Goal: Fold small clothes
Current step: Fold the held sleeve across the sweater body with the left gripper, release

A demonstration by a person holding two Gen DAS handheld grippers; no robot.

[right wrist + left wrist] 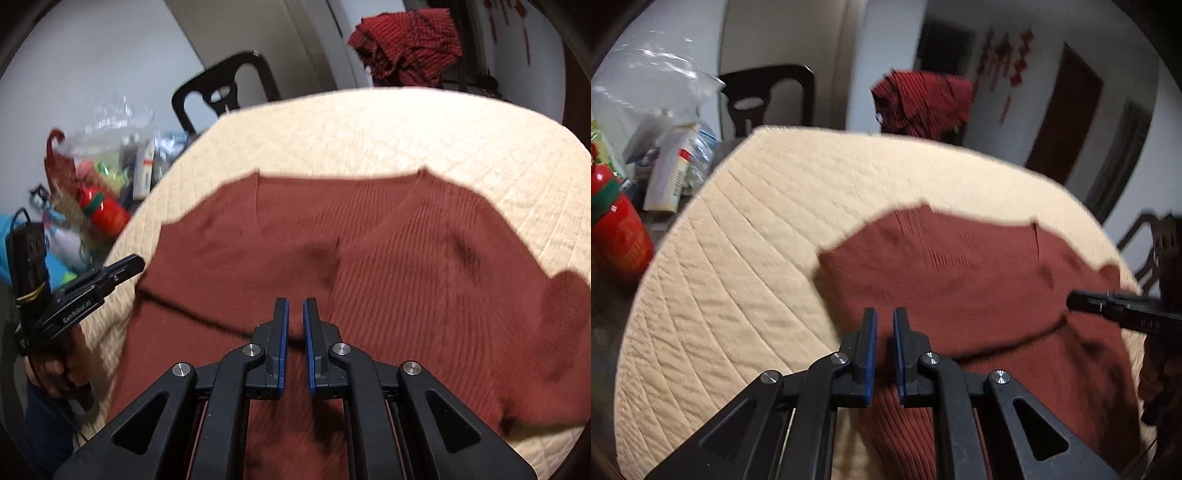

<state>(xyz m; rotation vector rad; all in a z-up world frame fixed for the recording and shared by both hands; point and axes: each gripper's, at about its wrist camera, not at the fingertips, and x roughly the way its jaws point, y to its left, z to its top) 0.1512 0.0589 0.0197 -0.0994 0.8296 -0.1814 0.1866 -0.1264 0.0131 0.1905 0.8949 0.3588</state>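
Lying on the cream quilted table cover [369,122], the rust-red knit sweater [406,258] is spreading wide. Both the left gripper [884,317] and right gripper [295,308] are hovering above it, jaws narrowly parted, gripping nothing.

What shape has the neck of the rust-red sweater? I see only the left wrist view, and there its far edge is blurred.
Observer: The right wrist view shows that the sweater has a V-neck. The point of the V faces the right hand-held gripper.
Operator: Where does my left hand-held gripper stand against the sweater?
Observer: Seen from the side, the left hand-held gripper points at the sweater's left edge, above the cream quilt. I cannot tell if it touches the fabric.
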